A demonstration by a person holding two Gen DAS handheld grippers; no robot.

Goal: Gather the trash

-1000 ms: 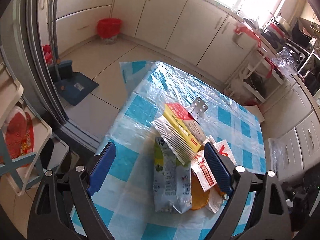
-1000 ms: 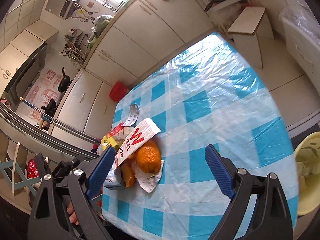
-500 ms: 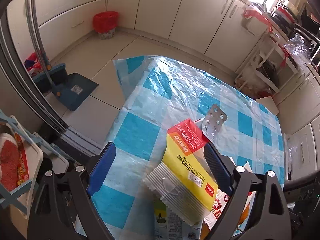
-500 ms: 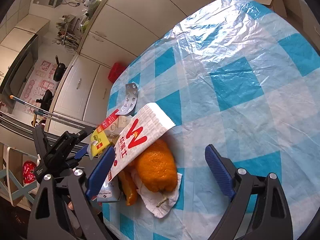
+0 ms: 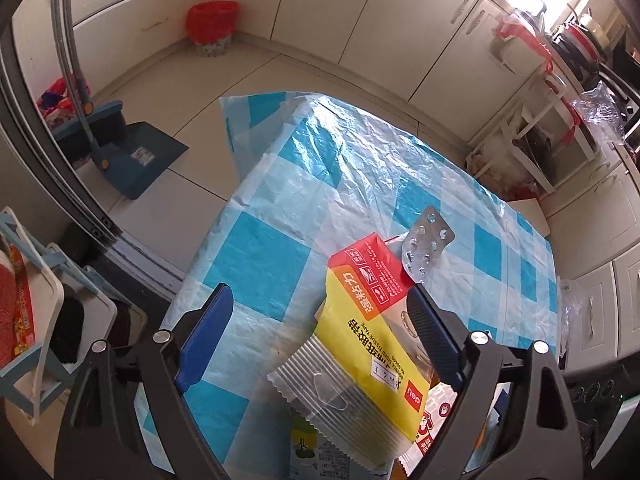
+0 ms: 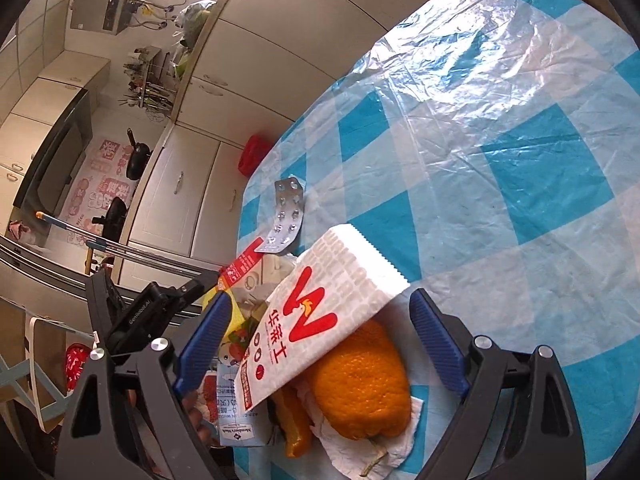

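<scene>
Closer now, my left gripper [image 5: 316, 336] and right gripper [image 6: 318, 338], both spread, straddle the trash pile [image 6: 320, 344]; clamping comes next.

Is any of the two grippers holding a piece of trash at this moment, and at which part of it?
Nothing is held. The left gripper and right gripper are both open, above the yellow tape packet and white paper bag.

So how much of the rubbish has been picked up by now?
Nothing looks collected yet. Both the left hand-held gripper and the right hand-held gripper are open and empty, poised over the pile. Left on the table: yellow tape packet, blister pack, paper bag, orange peel and milk carton.
</scene>
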